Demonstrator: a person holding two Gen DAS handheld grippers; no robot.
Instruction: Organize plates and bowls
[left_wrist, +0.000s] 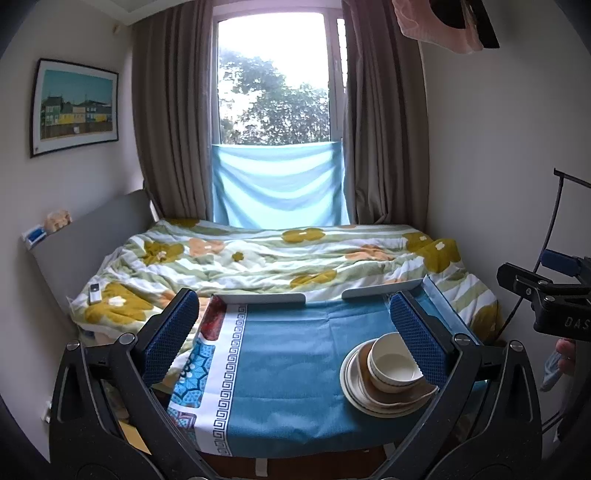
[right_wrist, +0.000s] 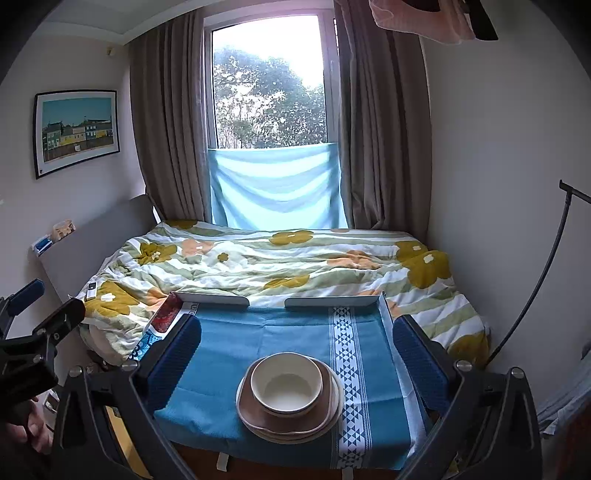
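Note:
A white bowl (right_wrist: 286, 384) sits on a brown squarish plate (right_wrist: 258, 415), which rests on a stack of cream plates (right_wrist: 334, 411), all on the blue cloth-covered table (right_wrist: 221, 350). In the left wrist view the bowl (left_wrist: 395, 365) and the plate stack (left_wrist: 354, 384) lie at the right, close to the right finger. My left gripper (left_wrist: 295, 339) is open and empty above the table. My right gripper (right_wrist: 295, 350) is open and empty, with the stack between and below its fingers.
A bed with a flowered quilt (right_wrist: 277, 258) lies beyond the table, a remote (left_wrist: 95, 292) on its left side. Raised grey rails (right_wrist: 210, 298) edge the table's far side. A black stand with a cable (right_wrist: 535, 280) is at the right wall.

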